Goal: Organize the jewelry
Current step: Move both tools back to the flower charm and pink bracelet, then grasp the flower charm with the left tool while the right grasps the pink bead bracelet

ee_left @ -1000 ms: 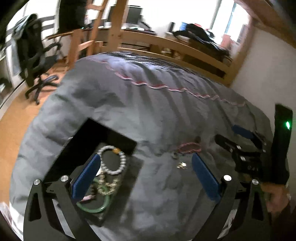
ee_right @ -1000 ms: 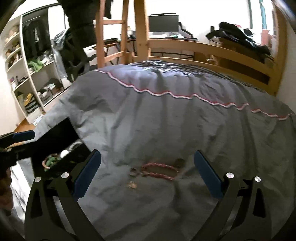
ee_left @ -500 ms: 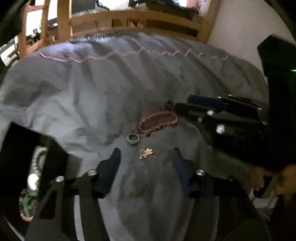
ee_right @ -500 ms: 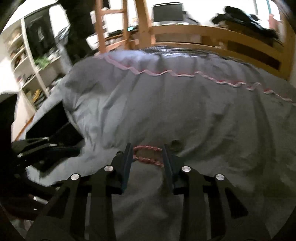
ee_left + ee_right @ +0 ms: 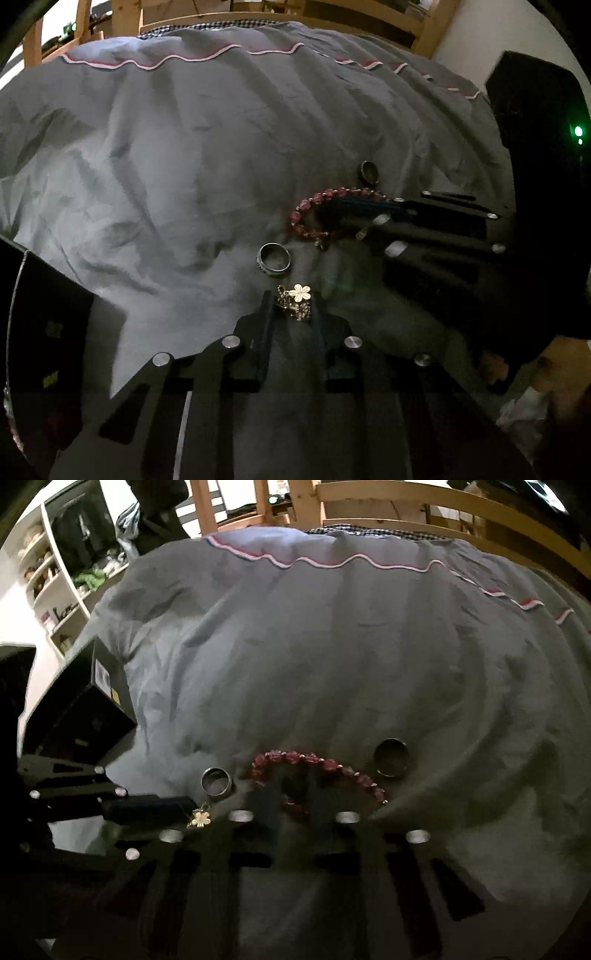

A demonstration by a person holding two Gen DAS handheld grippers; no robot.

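A gold flower brooch [image 5: 297, 301] lies on the grey duvet [image 5: 184, 166] between the fingers of my left gripper [image 5: 293, 306], which have closed in on it. It also shows in the right wrist view [image 5: 200, 818]. My right gripper [image 5: 293, 794] is closed on the near side of a pink bead bracelet [image 5: 317, 762]; the bracelet also shows in the left wrist view [image 5: 314, 210]. A silver ring [image 5: 273, 257] lies just beyond the brooch. A dark ring [image 5: 390, 757] lies right of the bracelet.
A black jewelry box [image 5: 79, 709] stands at the left on the duvet. The wooden bed frame [image 5: 424, 502] runs along the far end. White shelves [image 5: 55, 587] stand far left.
Both grippers went from wide open to closed. The left swung from the box to the brooch. The right dropped onto the bracelet.
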